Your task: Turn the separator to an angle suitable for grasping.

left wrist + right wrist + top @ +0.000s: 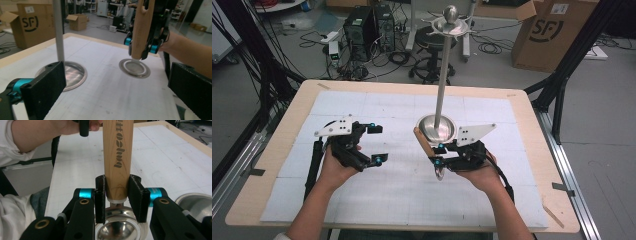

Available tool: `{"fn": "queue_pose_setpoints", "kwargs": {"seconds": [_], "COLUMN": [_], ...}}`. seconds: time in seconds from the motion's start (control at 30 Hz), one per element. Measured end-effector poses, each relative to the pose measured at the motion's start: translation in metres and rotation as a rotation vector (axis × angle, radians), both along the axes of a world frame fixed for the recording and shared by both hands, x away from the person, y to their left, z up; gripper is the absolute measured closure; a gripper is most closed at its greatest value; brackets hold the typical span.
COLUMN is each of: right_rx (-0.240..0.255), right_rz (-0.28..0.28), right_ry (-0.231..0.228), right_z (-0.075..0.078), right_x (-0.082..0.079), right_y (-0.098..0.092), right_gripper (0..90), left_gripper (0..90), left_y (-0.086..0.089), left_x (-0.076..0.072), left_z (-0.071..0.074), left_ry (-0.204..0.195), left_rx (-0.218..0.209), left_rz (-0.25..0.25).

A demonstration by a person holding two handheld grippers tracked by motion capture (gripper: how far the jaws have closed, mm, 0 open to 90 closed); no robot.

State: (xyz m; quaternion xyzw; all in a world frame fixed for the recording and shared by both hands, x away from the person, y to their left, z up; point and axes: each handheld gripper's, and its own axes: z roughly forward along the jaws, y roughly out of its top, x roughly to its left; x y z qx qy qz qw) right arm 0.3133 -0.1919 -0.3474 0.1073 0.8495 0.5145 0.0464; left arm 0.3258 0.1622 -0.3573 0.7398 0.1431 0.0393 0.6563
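Clamping the light wooden handle (116, 157) of a shiny steel ladle (439, 172), the right gripper (439, 155) holds it over the white gridded mat (402, 195), its bowl towards the person. The left gripper (377, 144) hovers with jaws spread wide, holding nothing. Beyond stands a tall steel rack pole (443, 75) on a round metal base (437, 127).

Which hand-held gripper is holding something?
The right hand-held gripper: its jaws pinch a wooden-handled ladle. The left hand-held gripper is open, gripping nothing.
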Motion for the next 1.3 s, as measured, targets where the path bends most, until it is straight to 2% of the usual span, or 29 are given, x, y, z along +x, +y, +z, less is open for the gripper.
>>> {"fn": "queue_pose_setpoints", "kwargs": {"seconds": [0.23, 0.33, 0.43, 0.47, 0.5, 0.57, 0.6, 0.77, 0.8, 0.83, 0.87, 0.9, 1.03, 1.07, 1.13, 1.23, 1.3], "right_rx": [0.015, 0.016, 0.026, 0.024, 0.029, 0.021, 0.024, 0.013, 0.019, 0.014, 0.018, 0.013, 0.002, 0.006, 0.004, 0.009, 0.008], "right_rz": [0.006, 0.012, 0.023, 0.027, 0.03, 0.033, 0.033, 0.039, 0.041, 0.044, 0.047, 0.05, 0.056, 0.058, 0.061, 0.066, 0.071], "right_ry": [-0.018, -0.008, -0.024, -0.012, -0.03, -0.023, -0.04, -0.032, -0.047, -0.036, -0.052, -0.039, -0.04, -0.053, -0.041, -0.041, -0.039], "right_z": [0.001, 0.001, 0.001, 0.001, 0.001, 0.001, 0.001, 0.001, 0.0, 0.0, 0.0, 0.0, -0.001, -0.001, -0.001, -0.001, -0.001], "right_x": [-0.001, -0.003, -0.003, -0.004, -0.003, -0.006, -0.005, -0.007, -0.006, -0.007, -0.007, -0.008, -0.01, -0.01, -0.011, -0.011, -0.012], "right_y": [0.003, 0.006, 0.009, 0.01, 0.012, 0.015, 0.016, 0.02, 0.021, 0.022, 0.023, 0.024, 0.028, 0.029, 0.029, 0.03, 0.031], "right_gripper": [68.1, 68.1, 68.1, 68.1, 68.1, 68.1, 68.1, 68.2, 68.1, 68.2, 68.2, 68.1, 68.1, 68.1, 68.1, 68.1, 68.1], "left_gripper": [2.2, 2.2, 2.2, 2.2, 2.2, 2.2, 2.2, 2.3, 2.3, 2.3, 2.5, 4.1, 12.0, 16.1, 24.2, 29.9, 34.8], "left_y": [-0.01, -0.013, -0.017, -0.019, -0.02, -0.024, -0.025, -0.035, -0.037, -0.039, -0.041, -0.043, -0.047, -0.047, -0.047, -0.047, -0.047], "left_x": [0.0, 0.0, -0.001, -0.002, -0.002, -0.003, -0.003, -0.005, -0.005, -0.005, -0.006, -0.006, -0.005, -0.005, -0.005, -0.004, -0.004], "left_z": [0.0, 0.002, 0.005, 0.005, 0.006, 0.006, 0.006, 0.008, 0.008, 0.008, 0.008, 0.008, 0.006, 0.006, 0.005, 0.005, 0.005], "left_ry": [0.0, 0.002, 0.01, 0.014, 0.014, 0.006, 0.005, 0.003, 0.0, -0.003, -0.002, -0.001, 0.006, 0.013, 0.017, 0.032, 0.031], "left_rx": [0.004, -0.023, -0.06, -0.071, -0.075, -0.069, -0.067, -0.093, -0.092, -0.088, -0.079, -0.059, -0.049, -0.059, -0.068, -0.098, -0.103], "left_rz": [-0.016, -0.031, -0.054, -0.063, -0.069, -0.069, -0.07, -0.098, -0.105, -0.106, -0.101, -0.096, -0.114, -0.123, -0.139, -0.154, -0.167]}}
